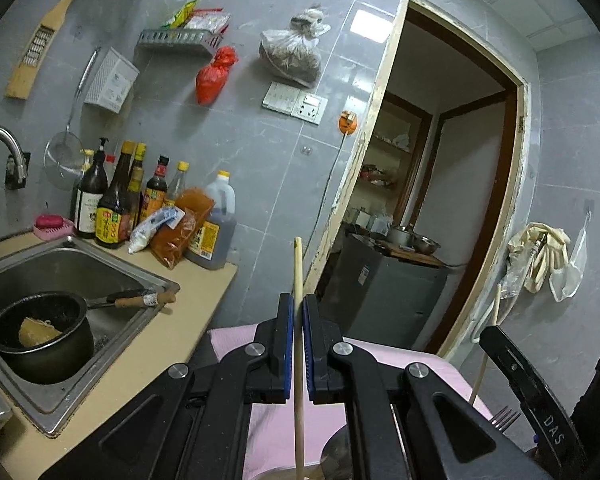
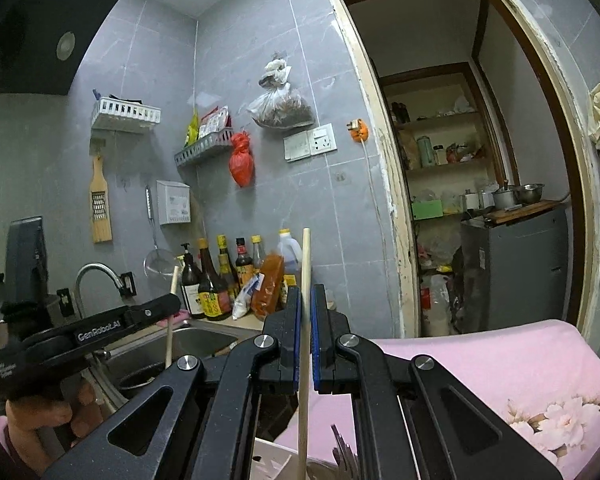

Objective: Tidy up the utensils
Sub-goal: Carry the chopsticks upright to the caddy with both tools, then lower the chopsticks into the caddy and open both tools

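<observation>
We see each claw clamped on one wooden chopstick, both sticks standing nearly upright. In the left wrist view the left claw (image 1: 299,304) has its blue pads pressed together on the left chopstick (image 1: 298,344), whose tip rises towards 12 o'clock and whose lower end runs out of the picture at 6 o'clock. At 4 o'clock in that view we see the right claw's black body and the second stick beside it, with fork (image 1: 505,417) tines showing just below.

In the right wrist view the right claw (image 2: 307,308) grips the right chopstick (image 2: 305,320) the same way, tip up at 12 o'clock. At 9 o'clock the left claw holds its stick above the steel sink (image 2: 204,340), with part of a person's hand (image 2: 40,408) under it.

A pink cloth (image 2: 500,364) lies below both claws, from 6 to 3 o'clock. In the left wrist view the sink sits in the beige worktop (image 1: 180,340) at 8 o'clock with a black pot (image 1: 44,336) inside. Sauce bottles (image 1: 112,204) stand at 10 o'clock against the grey tiled wall.
</observation>
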A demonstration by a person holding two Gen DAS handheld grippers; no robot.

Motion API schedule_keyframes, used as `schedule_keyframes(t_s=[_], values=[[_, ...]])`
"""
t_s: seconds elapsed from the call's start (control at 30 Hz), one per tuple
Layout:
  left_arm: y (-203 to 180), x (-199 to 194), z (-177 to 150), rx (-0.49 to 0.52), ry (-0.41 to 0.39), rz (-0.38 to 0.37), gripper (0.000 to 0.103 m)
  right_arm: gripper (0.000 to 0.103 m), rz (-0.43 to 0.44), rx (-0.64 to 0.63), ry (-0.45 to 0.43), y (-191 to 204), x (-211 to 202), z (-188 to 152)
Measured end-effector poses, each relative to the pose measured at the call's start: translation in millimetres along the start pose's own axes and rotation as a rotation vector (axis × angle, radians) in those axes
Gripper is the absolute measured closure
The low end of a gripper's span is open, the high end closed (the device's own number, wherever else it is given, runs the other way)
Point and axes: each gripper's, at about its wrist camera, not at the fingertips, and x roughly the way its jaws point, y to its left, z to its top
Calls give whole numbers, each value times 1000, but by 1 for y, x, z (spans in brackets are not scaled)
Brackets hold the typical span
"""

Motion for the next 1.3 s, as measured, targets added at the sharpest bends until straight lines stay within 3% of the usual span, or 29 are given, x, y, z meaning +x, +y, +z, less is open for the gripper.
schedule_keyframes(t_s=[0.13,0.33,0.77,0.93,1.03,1.17,1.3], values=[[-5,-6,-10,44,-36,15,98,100,-11,3,8,-3,-1,-6],[-12,-10,-25,95,-11,17,98,99,-22,17,18,-5,-4,-12],[-10,-26,-31,117,123,-46,97,98,-19,28,63,-1,-21,-11],[-10,-27,-31,102,184,-80,96,91,-25,35,98,1,-28,-8],[-11,-30,-30,90,210,-86,95,81,-31,48,103,1,-34,-4],[-12,-37,-26,68,232,-97,78,76,-38,63,114,2,-42,1],[-16,-45,-18,56,243,-94,76,67,-62,96,126,-1,-53,8]])
